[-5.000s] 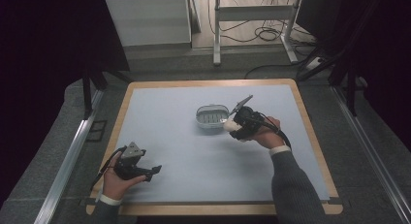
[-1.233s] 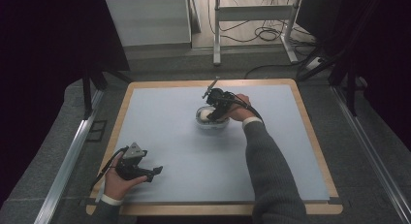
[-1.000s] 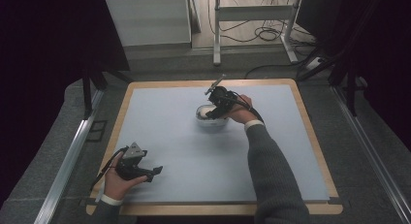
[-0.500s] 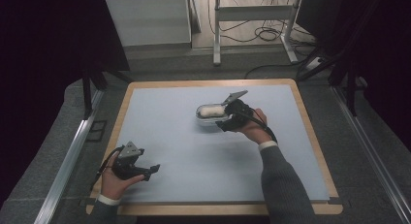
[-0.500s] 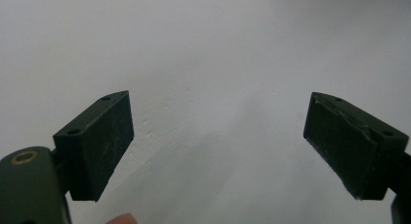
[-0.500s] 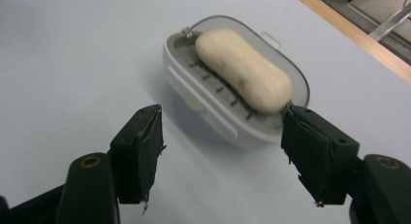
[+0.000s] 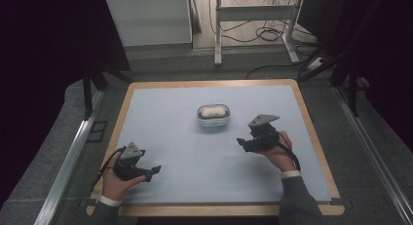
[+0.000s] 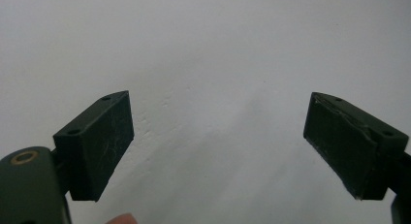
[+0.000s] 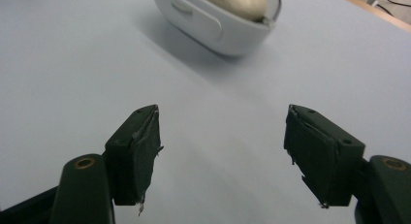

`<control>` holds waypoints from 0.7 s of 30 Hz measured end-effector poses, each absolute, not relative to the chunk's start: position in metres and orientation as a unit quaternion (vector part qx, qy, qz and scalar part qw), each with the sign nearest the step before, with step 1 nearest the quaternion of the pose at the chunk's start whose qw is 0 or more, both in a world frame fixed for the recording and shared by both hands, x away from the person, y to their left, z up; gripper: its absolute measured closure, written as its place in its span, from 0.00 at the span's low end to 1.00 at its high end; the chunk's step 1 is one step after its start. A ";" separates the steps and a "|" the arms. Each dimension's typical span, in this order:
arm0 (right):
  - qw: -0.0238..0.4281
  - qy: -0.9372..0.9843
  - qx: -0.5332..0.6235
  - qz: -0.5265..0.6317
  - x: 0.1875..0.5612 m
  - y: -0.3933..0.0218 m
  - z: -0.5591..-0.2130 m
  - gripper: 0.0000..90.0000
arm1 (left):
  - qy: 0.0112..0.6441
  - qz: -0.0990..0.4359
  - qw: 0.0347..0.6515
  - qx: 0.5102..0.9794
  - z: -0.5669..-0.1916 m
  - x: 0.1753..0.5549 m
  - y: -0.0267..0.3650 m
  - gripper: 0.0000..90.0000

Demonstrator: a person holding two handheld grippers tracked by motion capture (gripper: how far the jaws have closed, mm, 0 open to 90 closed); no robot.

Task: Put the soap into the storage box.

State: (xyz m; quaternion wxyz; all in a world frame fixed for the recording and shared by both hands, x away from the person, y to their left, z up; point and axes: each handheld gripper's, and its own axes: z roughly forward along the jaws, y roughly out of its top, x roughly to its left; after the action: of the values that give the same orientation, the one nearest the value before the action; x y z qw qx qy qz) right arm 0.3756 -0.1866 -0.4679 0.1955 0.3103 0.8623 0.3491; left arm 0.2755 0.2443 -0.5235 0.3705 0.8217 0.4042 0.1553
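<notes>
A small white oval container point(image 7: 213, 117) stands on the middle of the table with a pale rounded lump point(image 7: 213, 111) lying in it. My right gripper point(image 7: 242, 143) hovers to its near right, apart from it. Its jaws have just been opening and stand open with nothing between them. In the right gripper view the container point(image 9: 213, 21) and the lump point(image 9: 237, 0) lie ahead of the open right gripper point(image 9: 222, 118). My left gripper point(image 7: 155, 170) rests near the front left of the table. It shows open over bare mat in the left gripper view point(image 8: 218, 105).
The table has a light blue-grey mat point(image 7: 180, 137) with a wooden border point(image 7: 311, 132). Grey floor and metal rails point(image 7: 68, 157) flank it. A white cabinet point(image 7: 148, 20) and table legs with cables point(image 7: 253, 30) stand beyond the far edge.
The right gripper has drawn back from the container toward the near right, and its jaws have spread. The pale lump now lies in the container. The left gripper has not moved.
</notes>
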 end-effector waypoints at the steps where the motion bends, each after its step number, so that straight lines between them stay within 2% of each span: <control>1: 0.197 0.859 0.316 0.351 0.372 -0.192 -0.470 0.32 | 0.404 0.155 0.370 0.822 -0.524 0.275 0.244 0.12; 11: 0.219 0.836 0.366 0.345 0.345 -0.235 -0.490 0.32 | 0.405 0.159 0.364 0.823 -0.524 0.275 0.243 0.12; 21: 0.229 0.837 0.365 0.337 0.341 -0.240 -0.495 0.32 | 0.404 0.158 0.362 0.825 -0.526 0.276 0.241 0.12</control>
State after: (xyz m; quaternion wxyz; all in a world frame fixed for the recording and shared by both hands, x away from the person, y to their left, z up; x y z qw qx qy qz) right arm 0.3412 -0.2397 -0.4950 0.2295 0.3649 0.8372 0.3366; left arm 0.2758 0.2414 -0.5256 0.3619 0.8254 0.4036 0.1578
